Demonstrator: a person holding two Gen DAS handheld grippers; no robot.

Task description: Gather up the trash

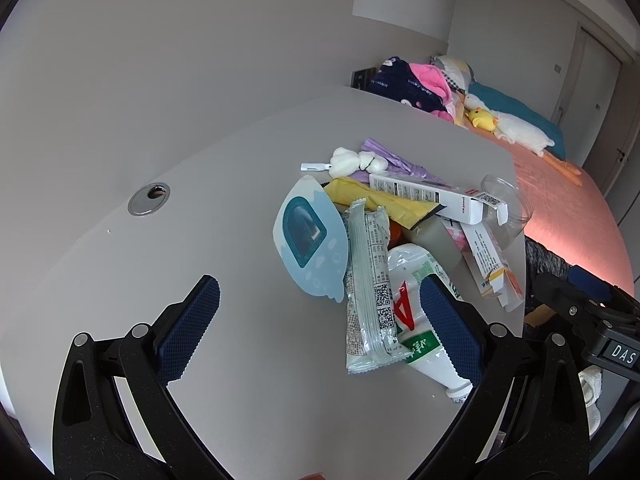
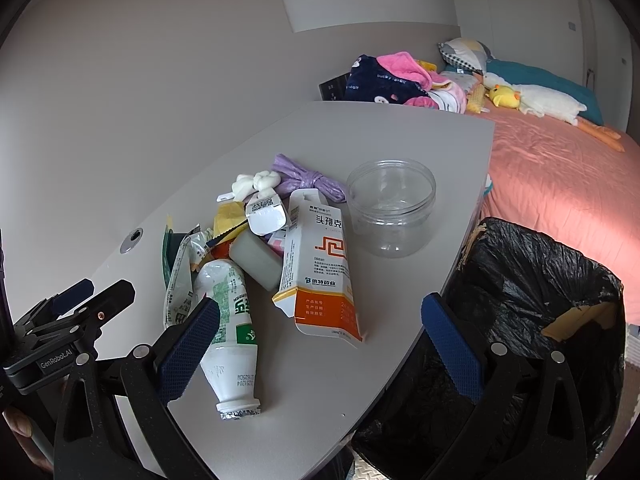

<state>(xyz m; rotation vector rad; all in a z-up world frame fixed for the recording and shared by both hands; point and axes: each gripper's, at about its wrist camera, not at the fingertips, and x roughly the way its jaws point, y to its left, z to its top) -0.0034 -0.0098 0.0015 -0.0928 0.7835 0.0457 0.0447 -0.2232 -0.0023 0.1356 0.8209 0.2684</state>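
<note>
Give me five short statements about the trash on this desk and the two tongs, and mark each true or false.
1. The clear plastic jar stands upright and holds nothing. True.
2. The white drink bottle stands upright. False: it lies on its side.
3. The left tongs grip a wrapper. False: they are open, holding nothing.
4. The black-lined trash bin sits beside the desk edge. True.
5. The right tongs are shut. False: they are open.

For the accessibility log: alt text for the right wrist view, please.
Open right hand-held gripper hovers over a grey table with piled trash: white bottle, orange-and-white carton, clear jar. A black-lined bin stands beside the table.
</note>
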